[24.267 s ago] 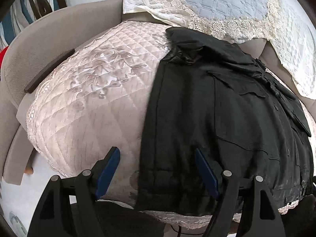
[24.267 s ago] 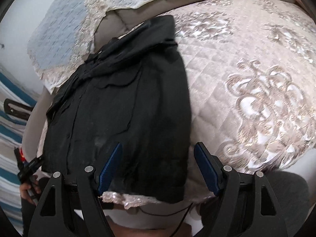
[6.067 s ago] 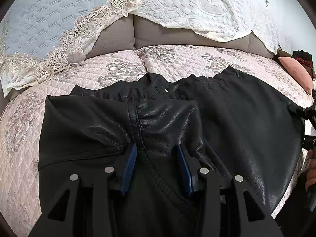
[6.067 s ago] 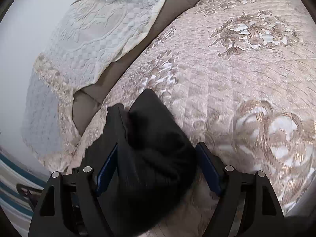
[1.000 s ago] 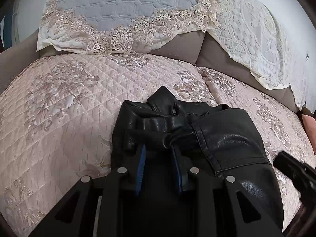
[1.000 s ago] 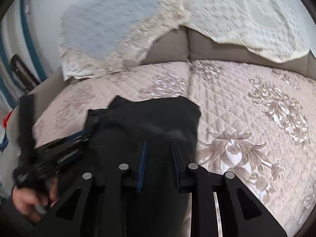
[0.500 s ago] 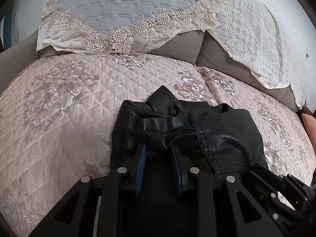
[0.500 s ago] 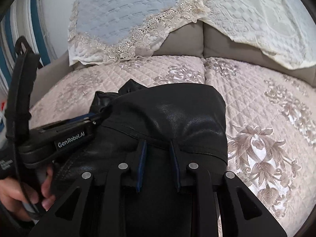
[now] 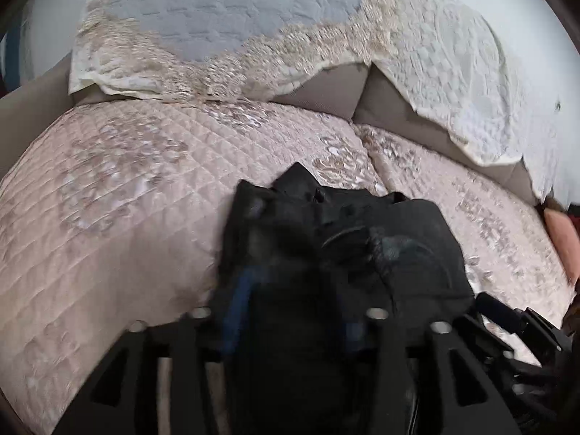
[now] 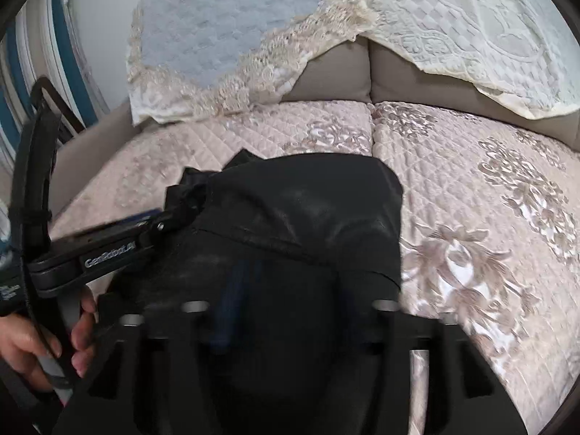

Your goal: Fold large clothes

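1. The black jacket [image 10: 301,217] lies folded into a small, thick bundle on the pink quilted sofa seat [image 10: 471,166], near its front edge.
2. The left gripper [image 9: 293,311] has just been opening. Its jaws now stand apart, with the jacket's near edge between them, no longer pinched.
3. The right gripper [image 10: 290,311] has just been opening too, with jacket between its jaws.
4. Both probably let go because the fold is down and should stay flat.
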### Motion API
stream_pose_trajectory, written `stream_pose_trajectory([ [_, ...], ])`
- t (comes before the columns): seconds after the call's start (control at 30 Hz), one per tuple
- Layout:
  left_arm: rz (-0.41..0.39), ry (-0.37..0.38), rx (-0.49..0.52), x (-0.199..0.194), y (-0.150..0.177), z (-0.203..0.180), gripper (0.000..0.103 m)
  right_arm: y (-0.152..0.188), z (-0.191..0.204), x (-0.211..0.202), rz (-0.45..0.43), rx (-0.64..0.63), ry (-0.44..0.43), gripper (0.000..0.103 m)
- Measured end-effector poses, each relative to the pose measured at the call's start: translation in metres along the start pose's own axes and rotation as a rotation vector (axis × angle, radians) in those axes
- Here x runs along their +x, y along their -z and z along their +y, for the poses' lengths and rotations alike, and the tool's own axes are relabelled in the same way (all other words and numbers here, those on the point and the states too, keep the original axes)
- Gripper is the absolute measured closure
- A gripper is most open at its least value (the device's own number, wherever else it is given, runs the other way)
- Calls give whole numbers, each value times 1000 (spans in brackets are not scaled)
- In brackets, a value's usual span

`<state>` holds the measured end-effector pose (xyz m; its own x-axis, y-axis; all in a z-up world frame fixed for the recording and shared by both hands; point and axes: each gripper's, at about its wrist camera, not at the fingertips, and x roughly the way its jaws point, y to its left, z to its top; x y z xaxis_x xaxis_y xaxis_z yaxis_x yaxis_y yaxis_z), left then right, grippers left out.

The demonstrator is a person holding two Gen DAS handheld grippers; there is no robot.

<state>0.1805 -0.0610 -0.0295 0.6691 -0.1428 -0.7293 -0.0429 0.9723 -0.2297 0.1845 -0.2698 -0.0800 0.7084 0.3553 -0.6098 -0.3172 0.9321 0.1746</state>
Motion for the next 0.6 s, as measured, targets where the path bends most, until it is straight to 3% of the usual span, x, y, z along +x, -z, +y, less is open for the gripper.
stream_pose_trajectory([
  [0.13,4,4,-62,-14,16,23,38,8,-24,-22,-40,54,-17,31],
  [0.27,45,51,-96,-10,27,33,33,20,-59,-4,62,189,-66,31],
  [0.4,85,111,-145,-2,28,42,30,23,-66,7,87,263,-203,31],
  [0.6,127,187,-132,16,13,41,30,15,-76,33,123,328,-278,26],
])
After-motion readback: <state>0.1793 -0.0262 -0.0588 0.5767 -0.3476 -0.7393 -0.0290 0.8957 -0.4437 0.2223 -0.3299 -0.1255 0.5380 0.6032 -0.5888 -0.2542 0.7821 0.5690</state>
